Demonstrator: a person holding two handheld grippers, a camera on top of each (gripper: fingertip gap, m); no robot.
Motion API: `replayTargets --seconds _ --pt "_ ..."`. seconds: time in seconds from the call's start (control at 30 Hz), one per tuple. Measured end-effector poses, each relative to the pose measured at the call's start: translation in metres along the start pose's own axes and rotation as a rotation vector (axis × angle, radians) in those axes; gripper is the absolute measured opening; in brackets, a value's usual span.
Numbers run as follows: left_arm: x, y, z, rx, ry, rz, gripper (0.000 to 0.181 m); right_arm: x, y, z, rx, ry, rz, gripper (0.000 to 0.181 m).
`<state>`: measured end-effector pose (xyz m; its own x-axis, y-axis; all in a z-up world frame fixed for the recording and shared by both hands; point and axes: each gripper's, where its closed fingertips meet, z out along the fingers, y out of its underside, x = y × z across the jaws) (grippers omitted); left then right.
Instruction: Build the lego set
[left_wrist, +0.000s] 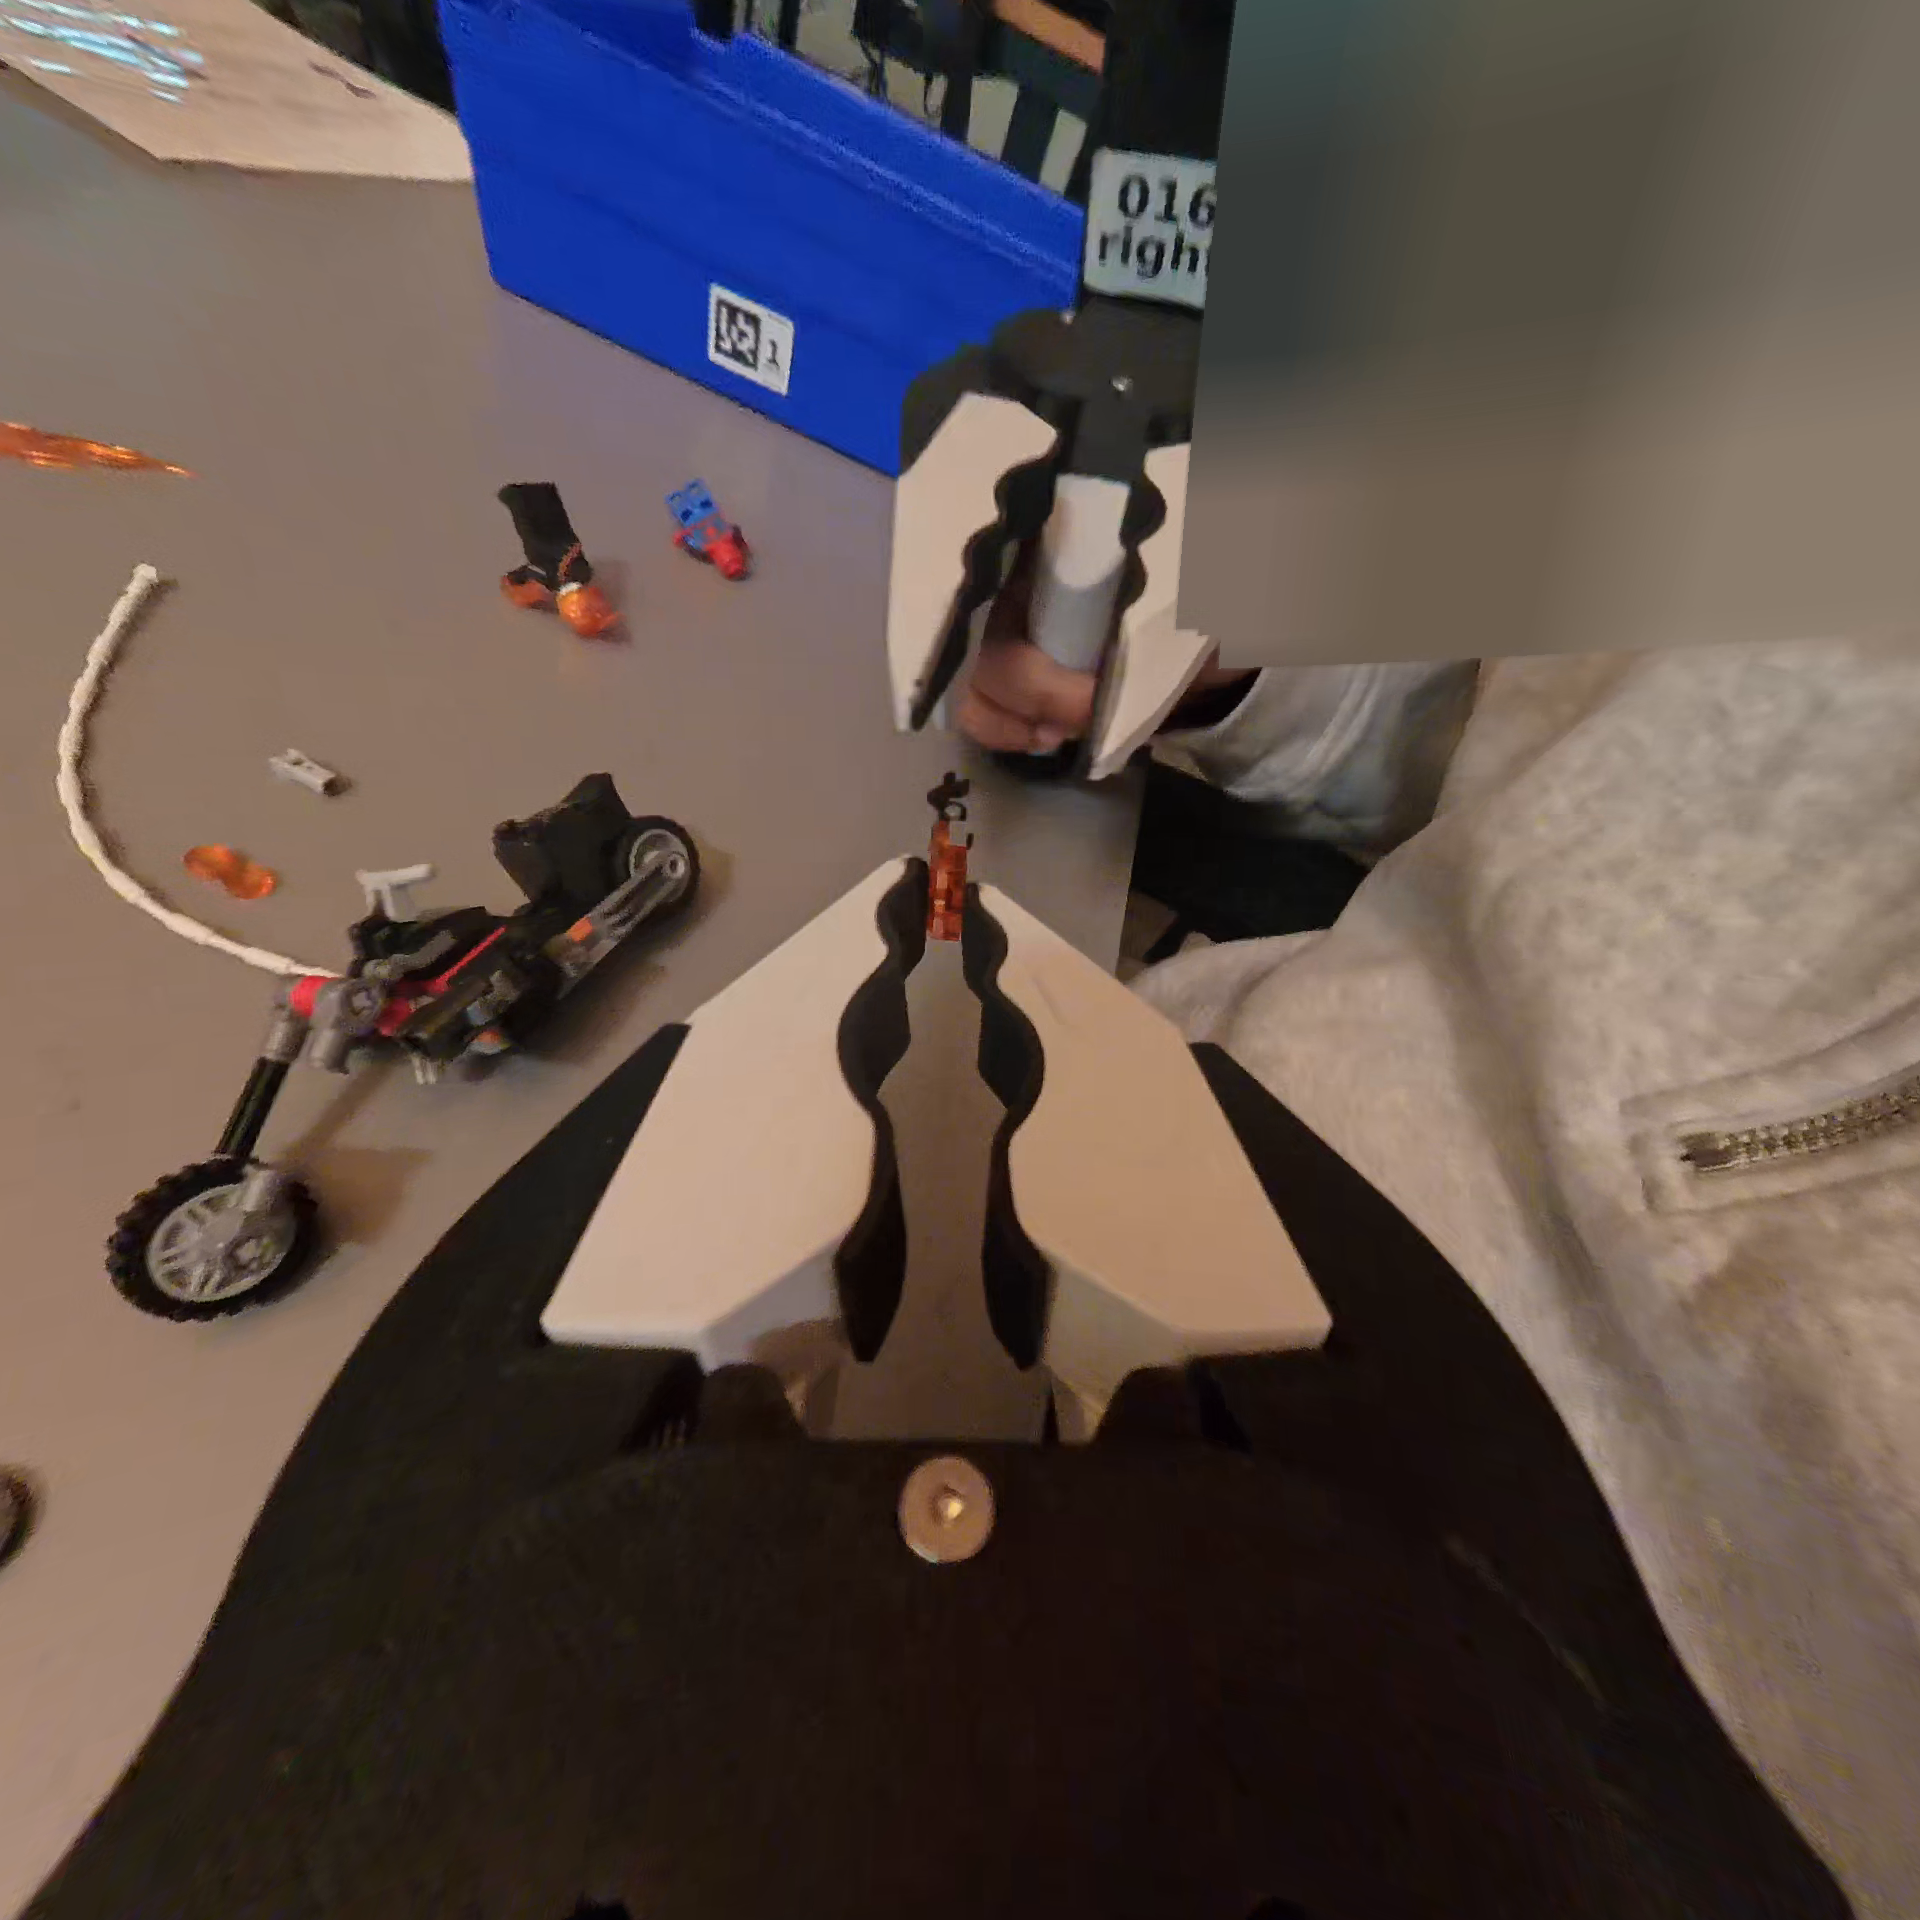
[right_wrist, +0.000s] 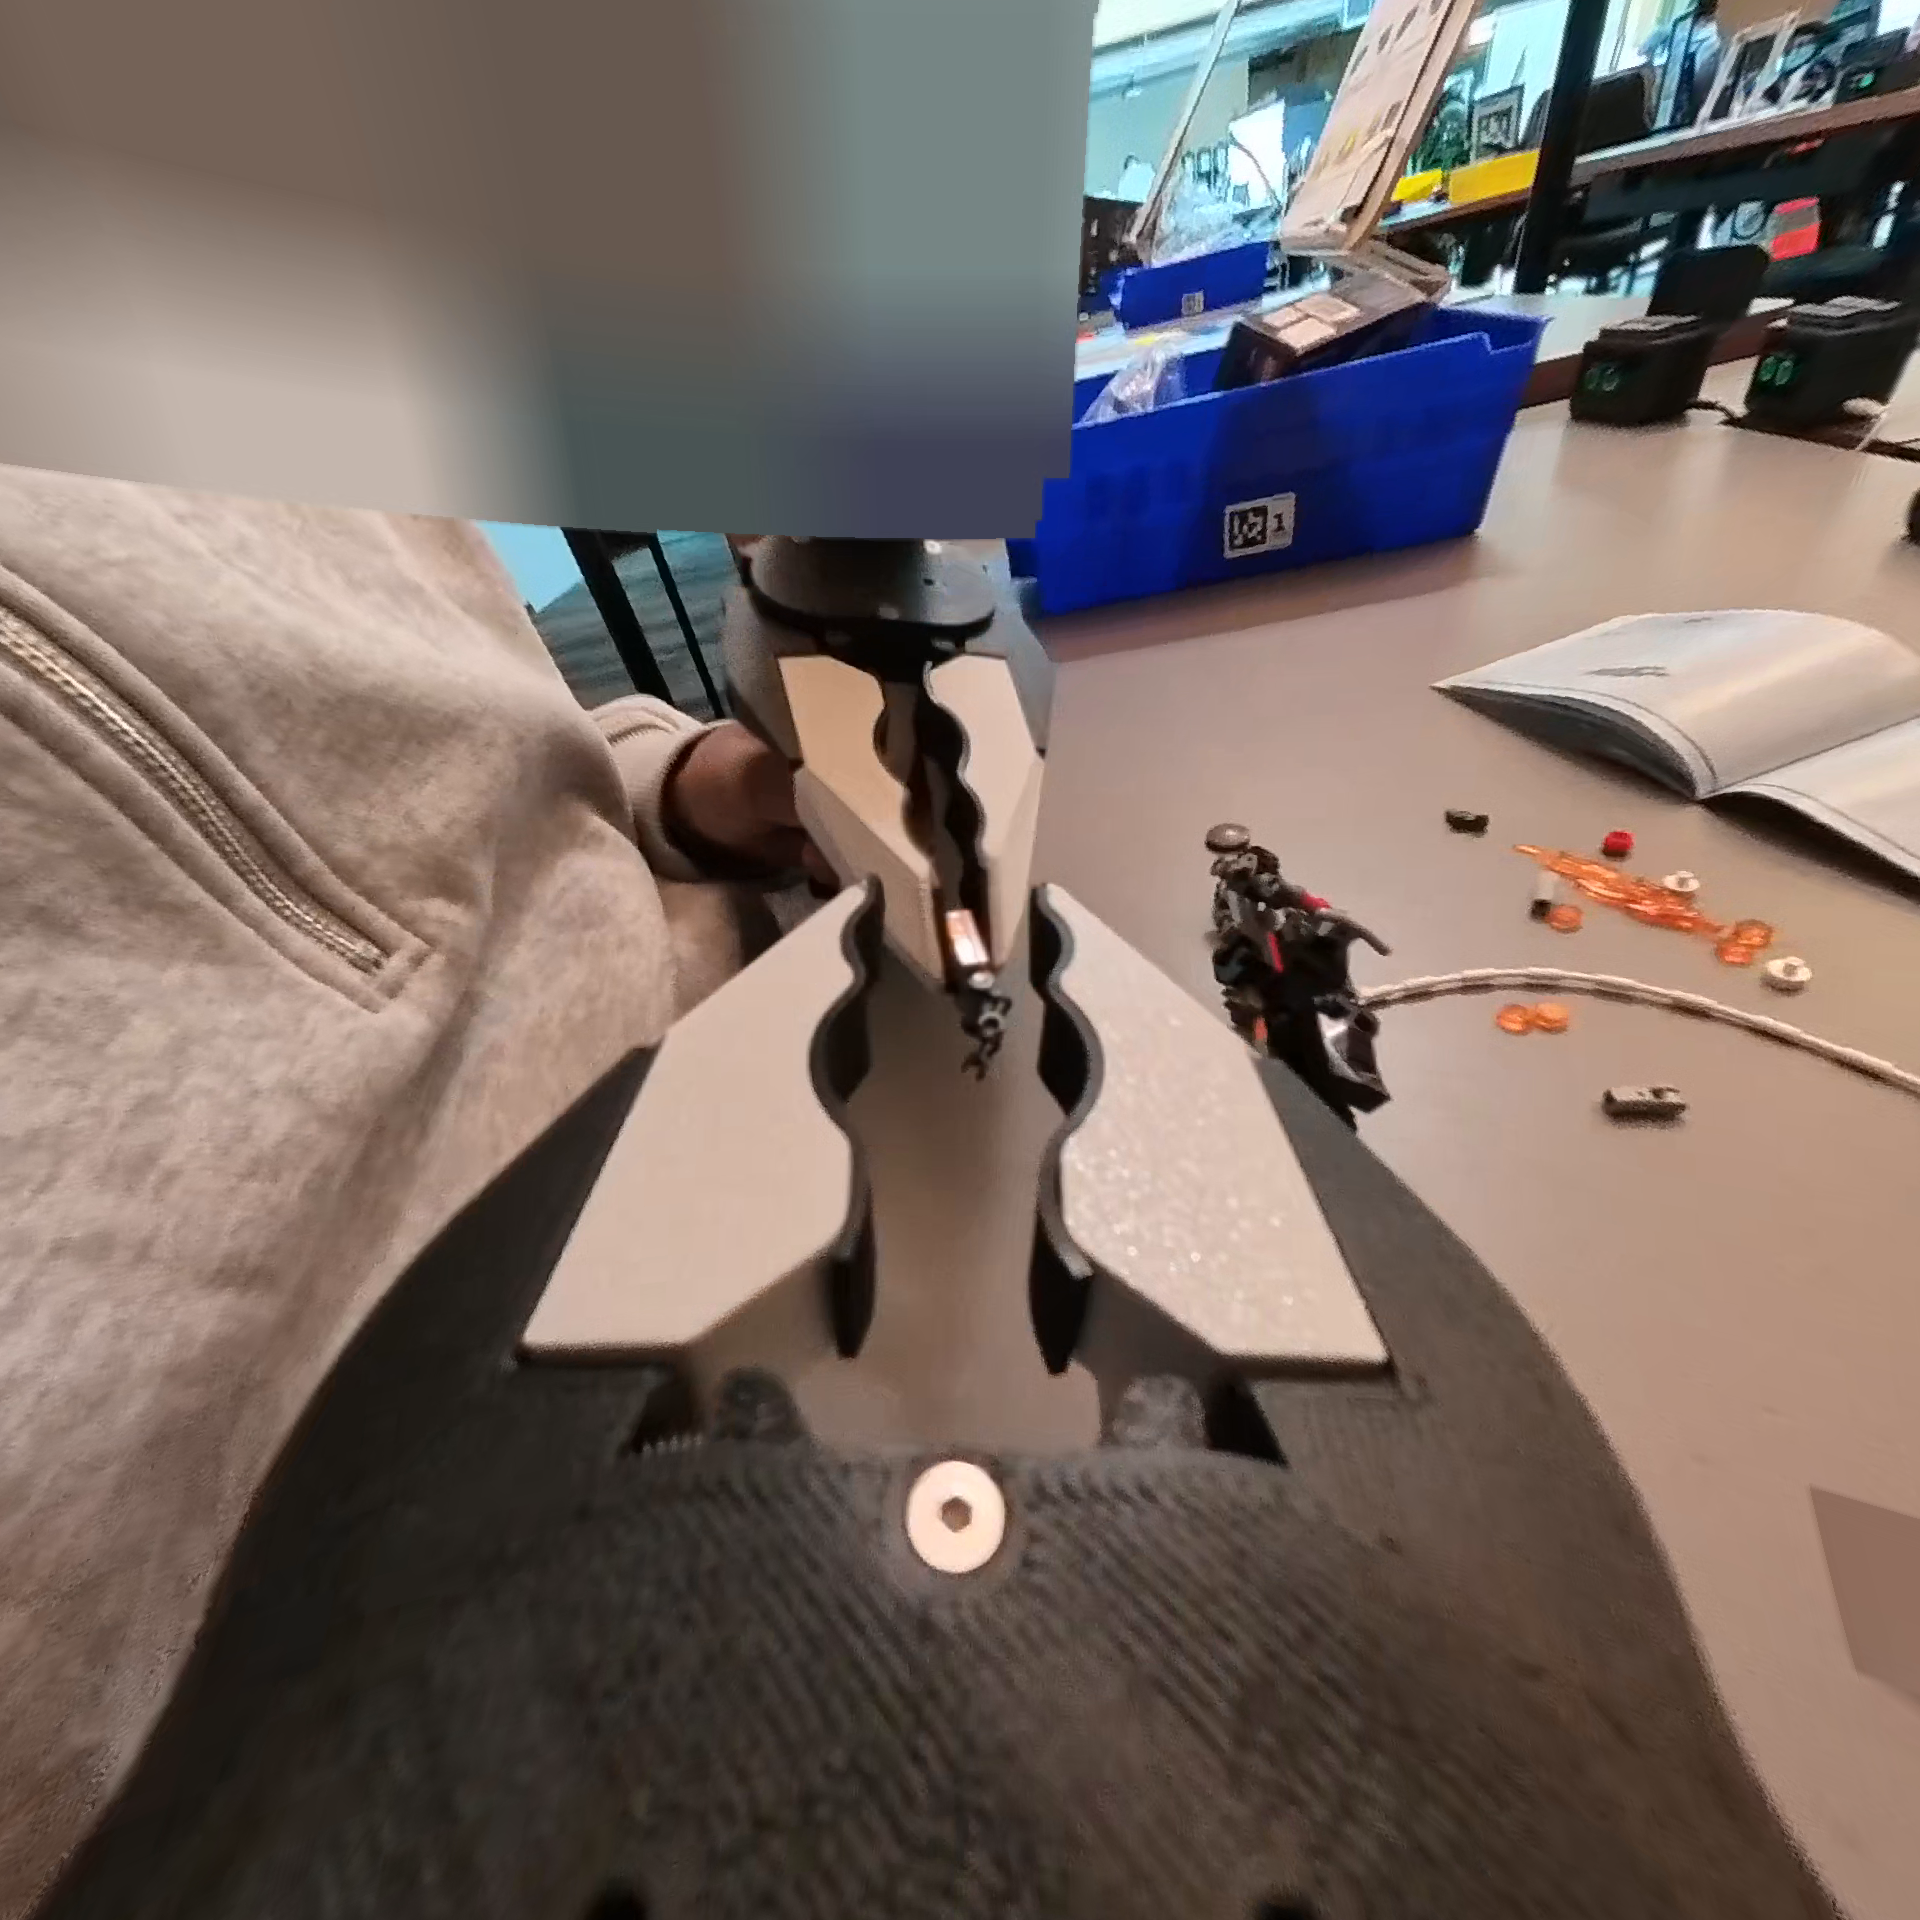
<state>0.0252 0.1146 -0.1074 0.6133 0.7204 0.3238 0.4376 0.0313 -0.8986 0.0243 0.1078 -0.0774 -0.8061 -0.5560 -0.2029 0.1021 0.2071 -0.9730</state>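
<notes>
My left gripper (left_wrist: 940, 899) is shut on a small orange piece (left_wrist: 943, 883) with a black hooked bit (left_wrist: 948, 798) at its end, and holds it above the table. In the right wrist view the left gripper (right_wrist: 966, 961) holds this piece (right_wrist: 961, 932) between the open fingers of my right gripper (right_wrist: 956, 899), which is empty. The right gripper (left_wrist: 1008, 743) also shows in the left wrist view, just beyond the piece. A partly built black and red motorcycle (left_wrist: 447, 997) lies on its side on the grey table, and it also shows in the right wrist view (right_wrist: 1288, 966).
A blue bin (left_wrist: 748, 208) stands at the back. A black and orange minifigure (left_wrist: 551, 566), a blue and red one (left_wrist: 707, 530), a white string (left_wrist: 94, 758), orange bits (left_wrist: 229, 873) and a grey piece (left_wrist: 307, 771) lie around. An open booklet (right_wrist: 1714, 707) lies at right. A person's grey sweatshirt (left_wrist: 1558, 1039) is close. The grippers are tip to tip, or close to it.
</notes>
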Motion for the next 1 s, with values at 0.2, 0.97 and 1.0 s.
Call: replayTargets --seconds 0.2,0.97,1.0 --pt "0.007 -0.002 0.003 0.013 0.03 0.016 0.004 0.001 0.019 0.008 -0.141 0.023 -0.084 0.02" --pt "-0.02 -0.015 -0.018 0.131 -0.019 -0.096 0.031 0.054 0.073 -0.019 -0.655 0.428 -0.731 0.004" --pt "-0.021 -0.015 -0.018 0.131 -0.02 -0.097 0.031 0.052 0.076 -0.017 -0.674 0.427 -0.813 0.004"
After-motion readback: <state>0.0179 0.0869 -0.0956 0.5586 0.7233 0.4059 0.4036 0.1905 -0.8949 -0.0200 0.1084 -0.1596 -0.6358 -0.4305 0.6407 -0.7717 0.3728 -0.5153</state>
